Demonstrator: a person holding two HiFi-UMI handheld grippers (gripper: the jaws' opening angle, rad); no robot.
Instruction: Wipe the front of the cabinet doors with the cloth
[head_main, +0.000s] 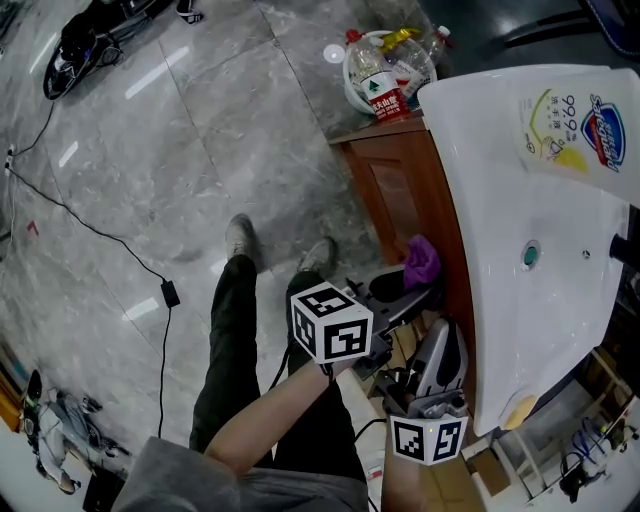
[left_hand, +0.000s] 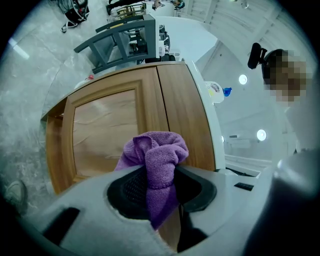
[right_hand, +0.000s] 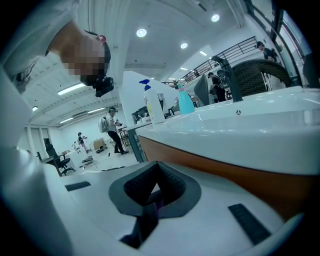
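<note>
two grippers show in the head view, each with one marker cube. the right gripper (right_hand: 154, 194) is nearest, low beside the cabinet's near end; its two jaws are pressed together with nothing between them. the left gripper (left_hand: 160, 176) reaches further forward, its two jaws clenched on one purple cloth (left_hand: 159, 159). the cloth bunches up above the jaw tips and a tail of it hangs down between them. in the head view the cloth (head_main: 421, 262) sits right at the cabinet front, below the white basin top (head_main: 500, 300). whether it touches the wood cannot be told.

past the cloth, the left gripper view shows two brown wooden cabinet doors (left_hand: 145, 117) side by side. the left one has a recessed panel and the right one is a plain, narrower face. both are closed.

below the grippers, the person's two shoes (head_main: 240, 240) stand on the grey stone floor (head_main: 200, 110). one black cable (head_main: 150, 265) trails across the floor to a small black box.

on the basin top lies one white bottle (head_main: 572, 125) with a blue label. beyond the cabinet's far end, one basket (head_main: 385, 65) of plastic bottles stands on the floor.

the right gripper view looks along the counter edge to two bottles (right_hand: 152, 102) further off, one white with a blue top and one teal.
</note>
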